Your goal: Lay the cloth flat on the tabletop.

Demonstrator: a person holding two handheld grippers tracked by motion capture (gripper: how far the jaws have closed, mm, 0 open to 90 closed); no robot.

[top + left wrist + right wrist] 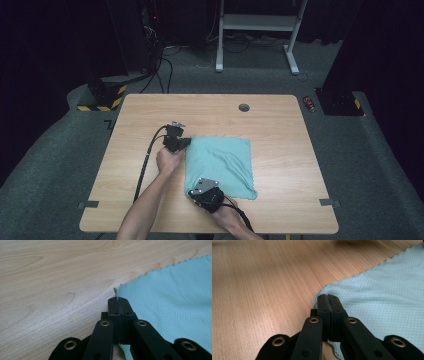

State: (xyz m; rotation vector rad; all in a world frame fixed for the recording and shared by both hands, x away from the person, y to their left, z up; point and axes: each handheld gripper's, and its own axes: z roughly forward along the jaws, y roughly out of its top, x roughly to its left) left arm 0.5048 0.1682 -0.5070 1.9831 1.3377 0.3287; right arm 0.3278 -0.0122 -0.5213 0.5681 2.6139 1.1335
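A light teal cloth (pixel 220 160) lies spread on the wooden table (pixel 280 130), with a few wrinkles toward its right side. My left gripper (pixel 184 143) sits at the cloth's far left corner. In the left gripper view its jaws (pixel 118 300) are pressed together with the scalloped edge of the cloth (pixel 175 297) pinched between them, a sliver poking up above the tips. My right gripper (pixel 195 191) is at the near left corner. In the right gripper view it (pixel 327 297) is shut on that corner of the cloth (pixel 382 295).
A round cable hole (pixel 244 107) sits near the table's far edge. Tape strips (pixel 89 204) mark the near left and near right edges. On the floor beyond are a red can (pixel 309 103), a white frame (pixel 257 22) and a striped black base (pixel 100 97).
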